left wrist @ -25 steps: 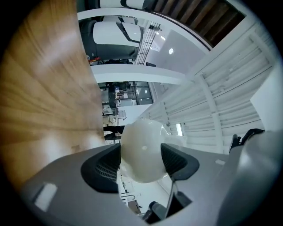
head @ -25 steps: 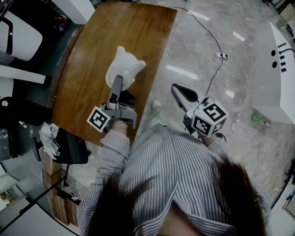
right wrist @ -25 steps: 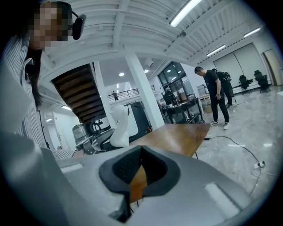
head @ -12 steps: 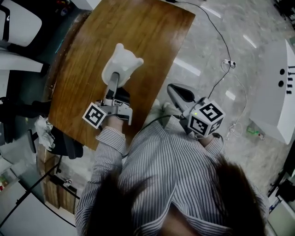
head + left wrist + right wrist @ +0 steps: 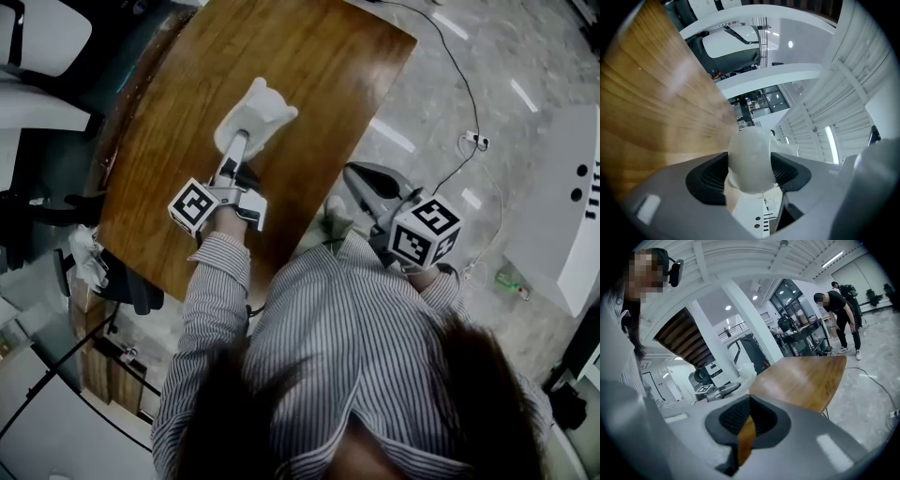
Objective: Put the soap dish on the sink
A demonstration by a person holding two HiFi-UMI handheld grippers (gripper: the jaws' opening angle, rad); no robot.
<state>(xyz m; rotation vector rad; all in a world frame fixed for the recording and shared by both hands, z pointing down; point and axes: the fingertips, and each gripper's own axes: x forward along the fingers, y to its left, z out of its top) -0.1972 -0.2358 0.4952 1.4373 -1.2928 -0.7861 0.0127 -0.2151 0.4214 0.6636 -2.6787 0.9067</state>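
In the head view, my left gripper (image 5: pixel 240 142) is shut on the near edge of a white soap dish (image 5: pixel 259 114) with small ear-like bumps and holds it over the wooden table (image 5: pixel 309 66). The left gripper view shows the dish's rounded white rim (image 5: pixel 750 159) clamped between both dark pads. Right of the table's edge, over the floor, my right gripper (image 5: pixel 362 178) hangs with its jaws shut and nothing between them; the right gripper view (image 5: pixel 745 423) shows only the table top beyond the pads. A white sink (image 5: pixel 572 220) stands on the floor at the far right.
A cable and a power strip (image 5: pixel 476 141) lie on the marble floor between table and sink. Dark chairs (image 5: pixel 37 37) stand left of the table. Another person (image 5: pixel 839 315) bends over a desk far off. My striped sleeves fill the lower head view.
The left gripper has kept its hold on the dish and carried it a little farther out over the table, tilting it. The view has swung, so the sink sits lower at the right.
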